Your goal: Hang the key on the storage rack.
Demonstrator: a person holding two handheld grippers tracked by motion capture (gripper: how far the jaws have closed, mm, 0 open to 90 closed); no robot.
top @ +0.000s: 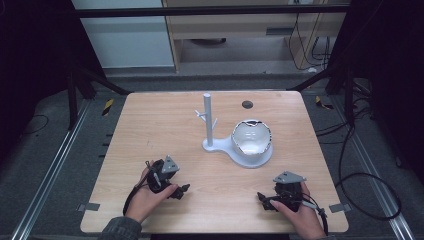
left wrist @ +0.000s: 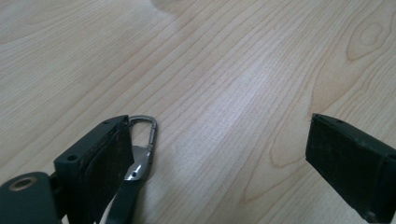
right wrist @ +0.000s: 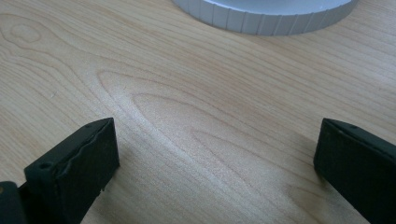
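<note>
A grey stand has an upright post [top: 207, 120] with short pegs and a round ribbed base [right wrist: 266, 16]. On that base sits a white glossy bowl [top: 252, 137]. A small silver carabiner [left wrist: 142, 147] on a dark strap lies flat on the wood, right beside the inner face of my left gripper's left jaw. My left gripper [left wrist: 219, 140] is open wide, low over bare table at the front left [top: 181, 191]. My right gripper [right wrist: 217, 144] is open too, with nothing between its jaws, at the front right [top: 263, 200]. It points towards the stand's base.
The wooden table [top: 150, 130] has a dark round hole [top: 247, 104] near its far edge. Metal frame rails run along both sides, and cables lie on the floor to the right. A hand holds each gripper near the front edge.
</note>
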